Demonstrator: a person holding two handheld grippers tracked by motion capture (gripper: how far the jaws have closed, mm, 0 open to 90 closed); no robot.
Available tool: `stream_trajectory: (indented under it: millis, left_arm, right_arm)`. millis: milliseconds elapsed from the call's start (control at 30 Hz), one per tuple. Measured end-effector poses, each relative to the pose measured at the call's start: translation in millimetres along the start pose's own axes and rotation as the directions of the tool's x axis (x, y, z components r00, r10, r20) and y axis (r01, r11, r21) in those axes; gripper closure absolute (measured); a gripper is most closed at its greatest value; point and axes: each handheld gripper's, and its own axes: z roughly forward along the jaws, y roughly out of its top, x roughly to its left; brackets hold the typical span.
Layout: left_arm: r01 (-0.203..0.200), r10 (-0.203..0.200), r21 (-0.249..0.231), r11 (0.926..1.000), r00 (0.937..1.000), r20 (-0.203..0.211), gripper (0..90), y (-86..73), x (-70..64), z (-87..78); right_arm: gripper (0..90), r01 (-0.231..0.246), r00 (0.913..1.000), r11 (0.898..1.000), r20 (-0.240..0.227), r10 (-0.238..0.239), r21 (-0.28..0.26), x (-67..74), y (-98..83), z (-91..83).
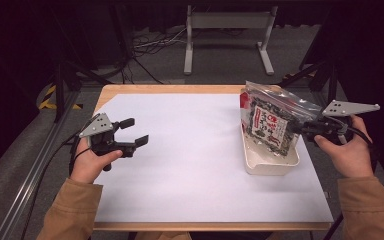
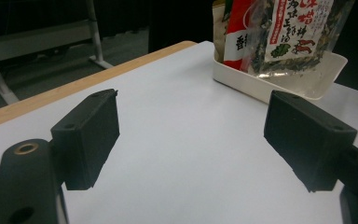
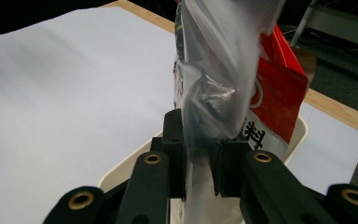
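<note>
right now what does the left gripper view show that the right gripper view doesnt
Left gripper view alone: the left gripper with its jaws wide apart above bare white paper, and the printed front of the clear bag standing in the tray.

Right gripper view alone: the right gripper clamped on the bag's edge, plastic pinched between its jaws.

Both: the bag, the red pack behind it, the white tray, the paper, and the wooden table edge.
</note>
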Motion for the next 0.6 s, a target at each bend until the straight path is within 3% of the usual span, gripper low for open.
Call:
stream_trajectory:
  millis: [367,600]
  left_arm:
    - [-0.007,0.007,0.003,1.0000,1.0000,-0.003,18.5,0.0,-0.7,-0.7]
    - [-0.006,0.006,0.005,1.0000,1.0000,-0.001,18.4,-0.6,-0.7,-0.5]
  right_arm:
    - [77.1,-0.023,0.9997,1.000,0.006,0.023,-0.003,-1.8,-14.1,8.2]
    - [77.0,-0.082,0.9966,0.997,0.000,0.082,-0.008,-9.1,-32.2,6.9]
